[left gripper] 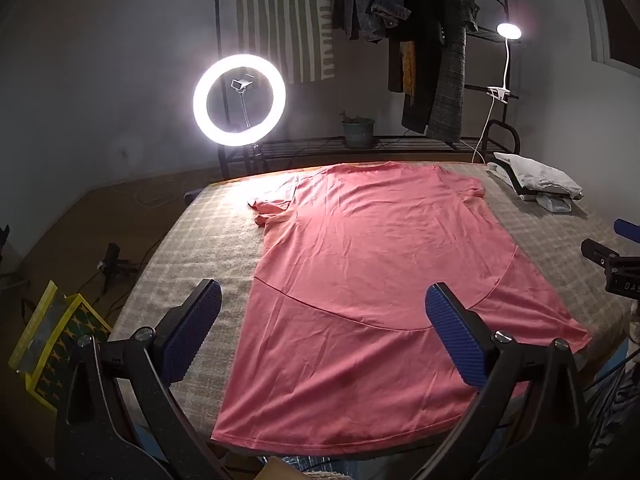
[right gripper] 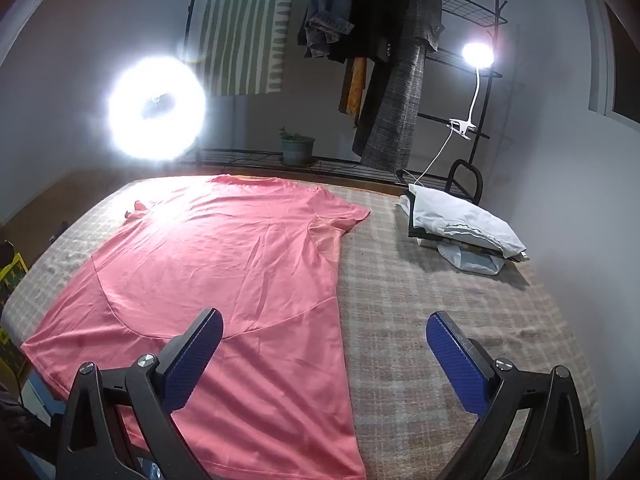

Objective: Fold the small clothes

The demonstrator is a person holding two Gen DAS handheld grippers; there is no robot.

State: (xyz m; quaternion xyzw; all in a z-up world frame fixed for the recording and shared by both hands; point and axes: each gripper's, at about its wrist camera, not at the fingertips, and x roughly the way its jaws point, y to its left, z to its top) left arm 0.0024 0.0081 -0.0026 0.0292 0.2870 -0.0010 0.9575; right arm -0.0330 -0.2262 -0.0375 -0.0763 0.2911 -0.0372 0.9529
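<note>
A pink T-shirt [left gripper: 372, 280] lies spread flat on the checked table cover [left gripper: 192, 240], collar at the far end and hem at the near edge. My left gripper [left gripper: 320, 300] hovers open above the shirt's near left part, nothing between its blue pads. In the right wrist view the same T-shirt [right gripper: 224, 272] fills the left half of the table. My right gripper [right gripper: 324, 328] hangs open over the shirt's right edge near the hem, touching nothing. The other gripper shows as a black and blue shape [left gripper: 612, 264] at the right edge of the left wrist view.
A pile of folded light clothes [right gripper: 460, 224] sits at the table's far right corner. Behind the table stand a lit ring light [left gripper: 239, 99], a clip lamp [right gripper: 476, 56], a potted plant [right gripper: 297, 148] and a rack with hanging coats [right gripper: 400, 80]. A yellow box [left gripper: 56, 340] is on the floor at left.
</note>
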